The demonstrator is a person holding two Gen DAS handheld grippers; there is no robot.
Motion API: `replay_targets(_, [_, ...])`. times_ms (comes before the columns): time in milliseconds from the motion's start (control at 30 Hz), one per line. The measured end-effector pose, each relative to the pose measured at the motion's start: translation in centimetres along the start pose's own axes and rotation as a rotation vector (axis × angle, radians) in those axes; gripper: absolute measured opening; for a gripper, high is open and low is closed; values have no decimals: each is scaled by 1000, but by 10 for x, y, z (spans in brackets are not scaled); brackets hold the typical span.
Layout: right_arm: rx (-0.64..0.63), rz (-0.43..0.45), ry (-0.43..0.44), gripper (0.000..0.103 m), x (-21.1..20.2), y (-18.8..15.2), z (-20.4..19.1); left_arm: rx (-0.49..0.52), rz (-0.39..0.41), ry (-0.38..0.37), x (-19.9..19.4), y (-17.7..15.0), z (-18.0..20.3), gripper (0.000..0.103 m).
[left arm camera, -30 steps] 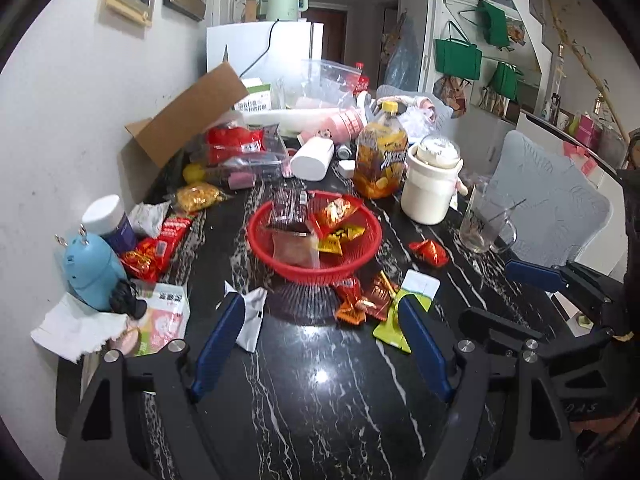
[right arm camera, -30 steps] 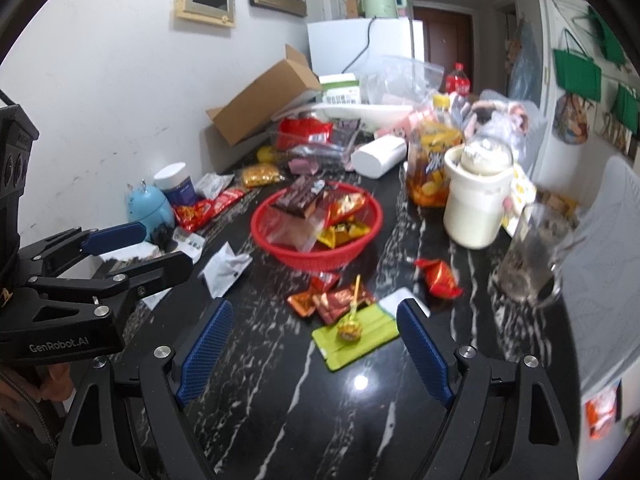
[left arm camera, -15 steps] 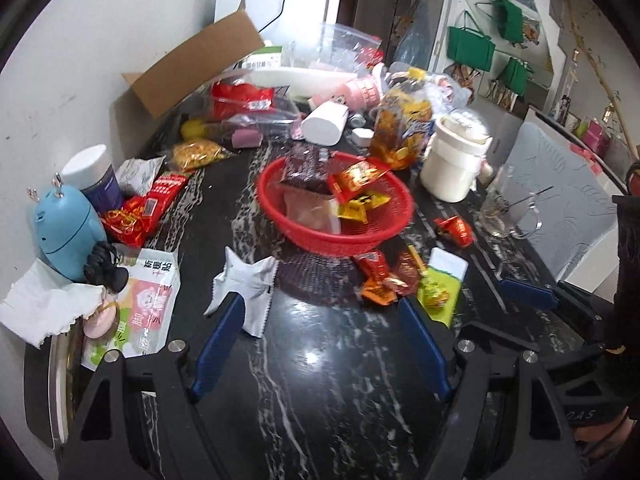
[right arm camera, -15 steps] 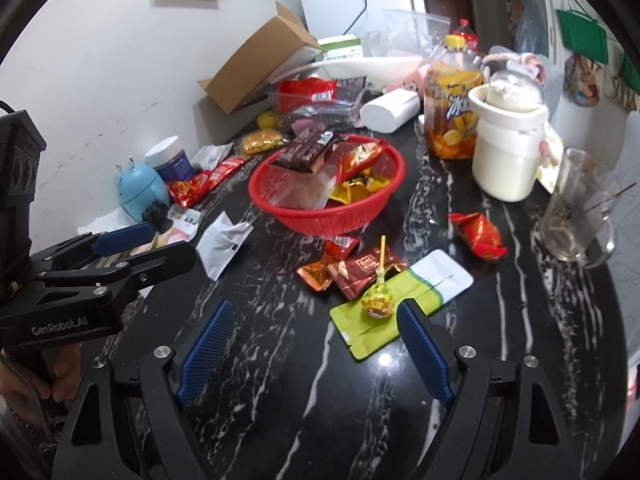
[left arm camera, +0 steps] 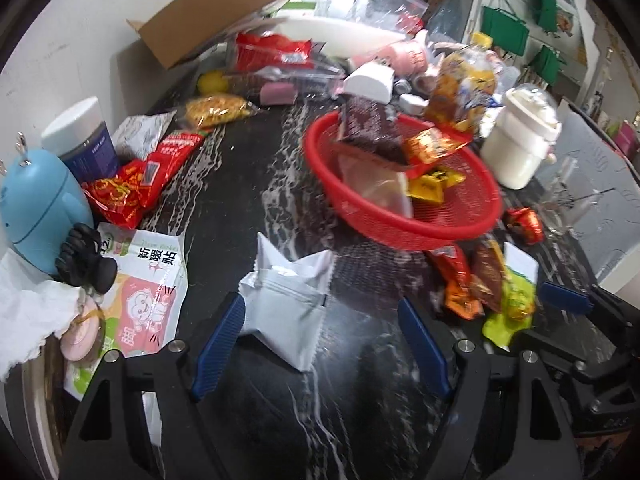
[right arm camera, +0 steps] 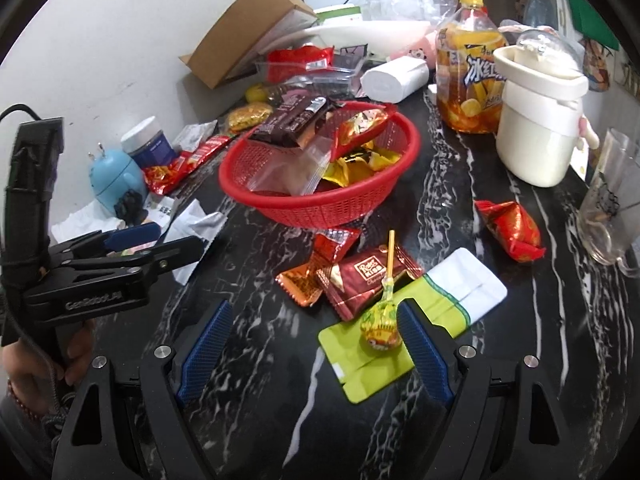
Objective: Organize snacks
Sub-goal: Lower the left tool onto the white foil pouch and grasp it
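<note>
Both my grippers are open, nothing held. Left gripper (left arm camera: 320, 336) hangs over the black marble table (left arm camera: 248, 184), a white foil packet (left arm camera: 286, 316) lying between its fingers by the left pad. Right gripper (right arm camera: 316, 342): lollipop (right arm camera: 380, 326) on a green pouch (right arm camera: 416, 320) just inside its right finger, chocolate wrapper (right arm camera: 368, 276) ahead. Red basket (right arm camera: 320, 200) with snacks sits beyond both.

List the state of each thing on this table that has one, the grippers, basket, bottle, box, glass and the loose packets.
left gripper: open, white packet between its fingers
right gripper: open, empty
white packet: torn open
red basket: upright, partly filled
drink bottle: upright, capped
cardboard box: open
glass mug: upright
lollipop: wrapped, lying on green packet
</note>
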State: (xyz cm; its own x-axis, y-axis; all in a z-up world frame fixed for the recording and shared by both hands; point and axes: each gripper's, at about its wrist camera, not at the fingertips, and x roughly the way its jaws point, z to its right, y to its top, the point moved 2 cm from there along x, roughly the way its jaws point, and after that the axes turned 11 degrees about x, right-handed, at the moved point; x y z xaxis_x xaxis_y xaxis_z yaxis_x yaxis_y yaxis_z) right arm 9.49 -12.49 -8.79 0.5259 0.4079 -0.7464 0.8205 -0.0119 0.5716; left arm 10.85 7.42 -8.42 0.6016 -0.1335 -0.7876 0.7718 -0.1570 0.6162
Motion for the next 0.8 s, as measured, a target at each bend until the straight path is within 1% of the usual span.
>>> replay_targets(133, [-9, -2, -4, 85, 7, 4, 2, -1, -36, 28, 18, 0, -7, 78])
replay_targets(300, [-3, -8, -12, 85, 13, 7, 7, 19, -54, 55, 32, 0, -10, 78])
replay_targets(333, [1, -9, -14, 85, 14, 8, 9, 24, -51, 56, 34, 0, -10, 77])
replay_targets(367, [4, -11, -15, 85, 15, 8, 10, 29, -48, 55, 34, 0, -9, 74])
replay_targets(400, [8, -12, -16, 85, 15, 8, 12, 35, -49, 53, 35, -1, -8, 66])
replay_targets(433, [11, -10, -19, 85, 15, 7, 13, 47, -52, 64, 34, -1, -6, 60])
replay_targets(467, [12, -9, -21, 85, 14, 7, 15, 59, -56, 71, 34, -1, -4, 57])
replay_targets(500, [15, -7, -24, 85, 13, 7, 16, 66, -59, 67, 34, 0, -2, 51])
replay_targets(633, [26, 0, -29, 85, 9, 7, 22, 65, -65, 53, 32, -1, 5, 44])
replay_targets(733, [40, 8, -37, 84, 2, 5, 29, 57, -61, 22, 26, -2, 15, 43])
replay_targets(800, [52, 10, -40, 81, -2, 3, 33, 59, -50, 19, 21, -2, 22, 42])
